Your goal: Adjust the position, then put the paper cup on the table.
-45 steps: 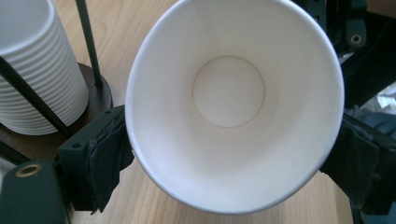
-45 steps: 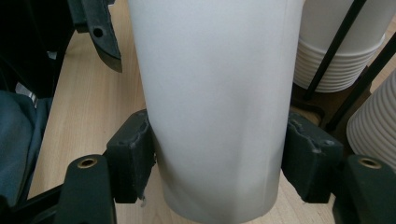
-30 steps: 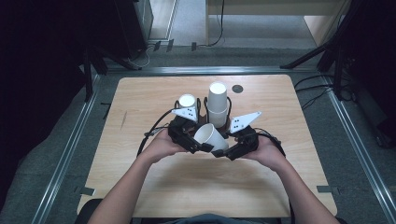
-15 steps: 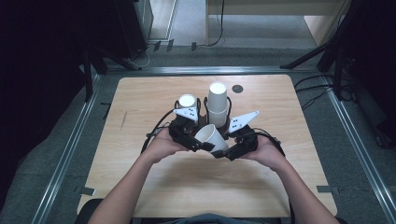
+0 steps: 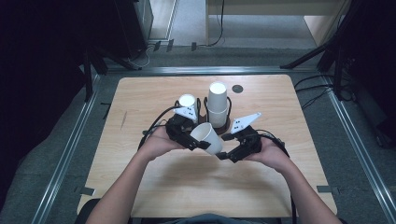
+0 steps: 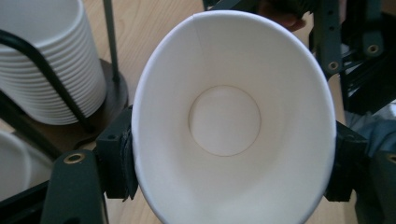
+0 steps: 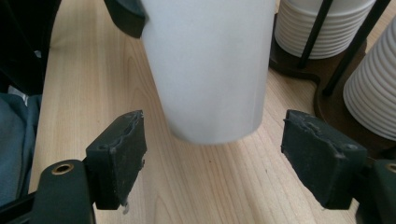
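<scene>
Now the left gripper (image 5: 201, 143) is clamped on a white paper cup (image 5: 208, 137) above the wooden bench (image 5: 280, 186), its base pointing toward four o'clock, straight between the right gripper (image 7: 212, 156) and its wide-spread jaws.

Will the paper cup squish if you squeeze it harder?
Probably. The paper cup looks thin, and its rim is already oval between the left gripper fingers. It likely weighs little, since a grip at the rim holds it tilted off the table.
</scene>
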The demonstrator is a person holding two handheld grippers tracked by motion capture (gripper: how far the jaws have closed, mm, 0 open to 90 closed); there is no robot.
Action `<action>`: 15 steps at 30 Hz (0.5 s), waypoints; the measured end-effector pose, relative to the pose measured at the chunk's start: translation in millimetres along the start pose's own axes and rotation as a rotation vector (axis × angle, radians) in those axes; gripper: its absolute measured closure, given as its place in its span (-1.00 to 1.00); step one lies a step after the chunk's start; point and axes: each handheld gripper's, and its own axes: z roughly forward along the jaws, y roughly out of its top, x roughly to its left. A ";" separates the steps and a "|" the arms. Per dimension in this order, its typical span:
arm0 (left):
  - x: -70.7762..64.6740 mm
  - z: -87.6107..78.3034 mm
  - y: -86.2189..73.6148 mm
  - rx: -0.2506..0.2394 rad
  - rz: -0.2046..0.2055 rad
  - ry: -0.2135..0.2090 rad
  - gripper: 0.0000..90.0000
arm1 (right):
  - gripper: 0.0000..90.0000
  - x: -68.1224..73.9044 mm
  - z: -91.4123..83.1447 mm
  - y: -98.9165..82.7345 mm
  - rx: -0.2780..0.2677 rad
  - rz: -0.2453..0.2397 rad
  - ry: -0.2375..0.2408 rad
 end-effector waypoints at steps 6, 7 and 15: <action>0.3 -2.6 -0.6 0.033 0.008 0.014 -0.45 | -0.50 4.6 -0.3 -0.7 0.001 -0.007 -0.034; 0.5 -2.9 -0.8 0.036 0.010 0.014 -0.45 | -0.50 5.0 -0.6 -0.7 -0.001 -0.012 -0.041; 3.4 -7.4 -2.7 0.069 0.015 0.024 -0.45 | -0.50 2.5 -6.8 -3.8 -0.009 -0.003 -0.082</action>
